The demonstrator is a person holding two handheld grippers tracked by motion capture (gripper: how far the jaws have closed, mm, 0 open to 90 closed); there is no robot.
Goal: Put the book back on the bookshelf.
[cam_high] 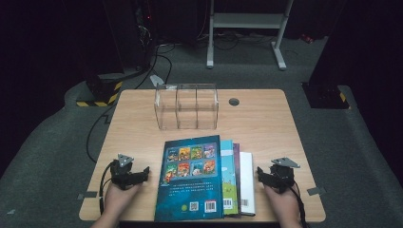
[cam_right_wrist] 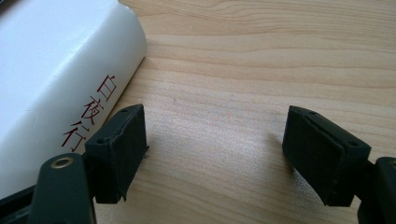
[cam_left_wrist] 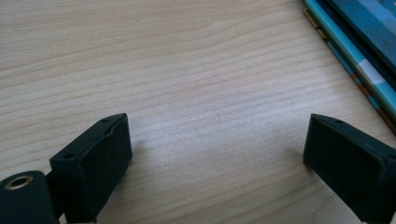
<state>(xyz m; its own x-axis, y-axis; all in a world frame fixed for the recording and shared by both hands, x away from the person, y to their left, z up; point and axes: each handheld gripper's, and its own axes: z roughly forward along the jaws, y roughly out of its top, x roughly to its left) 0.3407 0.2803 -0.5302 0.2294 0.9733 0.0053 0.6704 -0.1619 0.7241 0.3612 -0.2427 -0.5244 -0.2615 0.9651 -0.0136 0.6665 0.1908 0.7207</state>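
You rested both tools, left (cam_high: 139,172) and right (cam_high: 264,174), open and empty, flanking the book stack (cam_high: 204,178), probably ready to lift it.

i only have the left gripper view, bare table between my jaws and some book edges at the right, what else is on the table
Observer: A clear organizer with three compartments stands at the far side, beyond the books.
Operator: how many books
Observer: A stack of about four lies flat and fanned out; the big blue one is on top and a white one at the bottom sticks out on the right.
Operator: where's the right gripper
Observer: The right gripper rests on the table just right of the white book, jaws open, holding nothing.
Operator: anything on that white book
Observer: Red characters run along its spine.
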